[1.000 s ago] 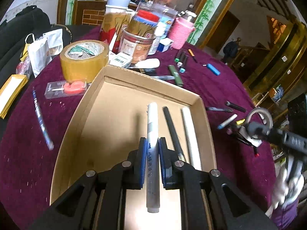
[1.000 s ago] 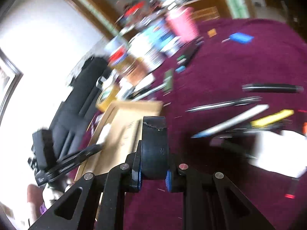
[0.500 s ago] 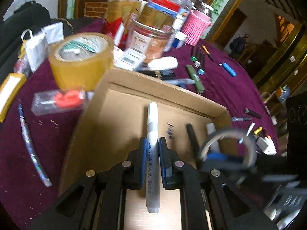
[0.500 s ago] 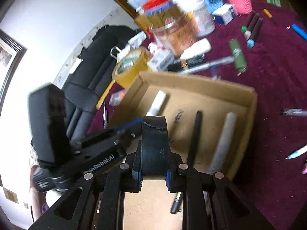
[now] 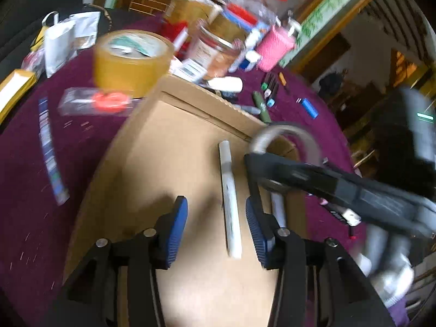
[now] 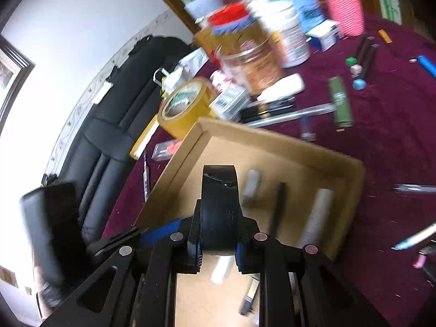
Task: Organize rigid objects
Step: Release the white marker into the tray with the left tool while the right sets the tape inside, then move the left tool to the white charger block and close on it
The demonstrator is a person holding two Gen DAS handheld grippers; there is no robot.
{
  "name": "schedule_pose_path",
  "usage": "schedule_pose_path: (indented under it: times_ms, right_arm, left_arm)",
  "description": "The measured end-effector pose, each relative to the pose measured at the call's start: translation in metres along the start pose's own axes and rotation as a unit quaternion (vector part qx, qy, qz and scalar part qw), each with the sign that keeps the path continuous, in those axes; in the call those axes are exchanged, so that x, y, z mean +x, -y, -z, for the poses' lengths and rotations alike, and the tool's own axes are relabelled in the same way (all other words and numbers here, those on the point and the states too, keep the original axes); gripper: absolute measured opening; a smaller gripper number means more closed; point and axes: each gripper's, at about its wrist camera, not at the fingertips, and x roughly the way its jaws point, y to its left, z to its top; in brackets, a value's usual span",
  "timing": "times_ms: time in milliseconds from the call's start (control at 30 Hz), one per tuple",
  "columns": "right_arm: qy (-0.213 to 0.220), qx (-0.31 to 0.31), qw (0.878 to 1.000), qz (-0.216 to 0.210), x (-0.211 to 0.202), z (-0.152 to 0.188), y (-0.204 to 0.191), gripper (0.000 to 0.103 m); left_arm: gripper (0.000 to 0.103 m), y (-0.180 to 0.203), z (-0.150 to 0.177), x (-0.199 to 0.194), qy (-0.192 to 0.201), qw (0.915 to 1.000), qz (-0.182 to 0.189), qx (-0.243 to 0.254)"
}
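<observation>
Lying freed between the just-opened left claw [image 5: 216, 226], the white marker [image 5: 230, 199]; right claw [image 6: 218, 250] grips black roll [image 6: 219, 207].

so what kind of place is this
Probably a lived-in home room: a round table under a purple cloth crowded with jars, a black sofa beside it, and a framed picture on the wall.

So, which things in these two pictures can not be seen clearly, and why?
- Left wrist view: the right gripper hides part of the cardboard box, so the pens beside the white marker barely show.
- Right wrist view: the black object held in the right gripper covers the box floor behind it; what it is cannot be told.
- Both views: jar labels are blurred.
</observation>
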Motion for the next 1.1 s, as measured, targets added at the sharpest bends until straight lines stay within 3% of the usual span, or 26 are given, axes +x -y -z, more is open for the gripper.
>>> schedule_pose_path:
  times_ms: [133,267,300,333,433,667,800,900,967,1033,1100]
  right_arm:
    - [-0.038,0.005,0.999,-0.021,0.037,-0.006,-0.010,0.020]
    - [-0.079,0.025,0.994,-0.069,0.068,-0.007,-0.012,0.021]
    - [-0.079,0.029,0.994,-0.067,0.069,-0.007,-0.011,0.028]
    - [-0.076,0.032,0.995,-0.057,0.068,-0.007,-0.010,0.043]
    - [-0.054,0.030,0.998,-0.022,0.054,-0.008,-0.004,0.063]
    - [-0.002,0.031,1.000,-0.004,-0.002,0.003,0.013,0.064]
    - [0.061,0.004,0.997,0.039,-0.057,0.019,0.020,0.064]
    - [0.127,-0.013,0.987,0.095,-0.113,0.035,0.034,0.072]
    - [0.182,-0.018,0.972,0.145,-0.154,0.050,0.046,0.080]
    - [0.241,-0.022,0.947,0.214,-0.190,0.066,0.060,0.103]
    - [0.287,-0.015,0.916,0.282,-0.217,0.081,0.079,0.103]
  left_arm:
    - [0.052,-0.018,0.019,-0.041,0.038,0.9989,0.015,-0.022]
    - [0.053,-0.027,0.032,-0.062,0.057,0.9979,0.009,-0.030]
    - [0.053,-0.028,0.034,-0.064,0.059,0.9978,0.006,-0.028]
    - [0.054,-0.028,0.037,-0.069,0.063,0.9977,0.005,-0.025]
    - [0.055,-0.029,0.042,-0.075,0.070,0.9972,0.008,-0.023]
    - [0.058,-0.019,0.056,-0.086,0.079,0.9965,0.012,-0.024]
    - [0.059,-0.001,0.065,-0.090,0.081,0.9967,0.004,-0.006]
    - [0.060,0.022,0.070,-0.086,0.073,0.9972,0.005,0.018]
    - [0.061,0.037,0.073,-0.081,0.066,0.9973,0.010,0.031]
    - [0.062,0.056,0.076,-0.074,0.058,0.9972,0.017,0.045]
    - [0.067,0.077,0.080,-0.064,0.047,0.9969,0.023,0.059]
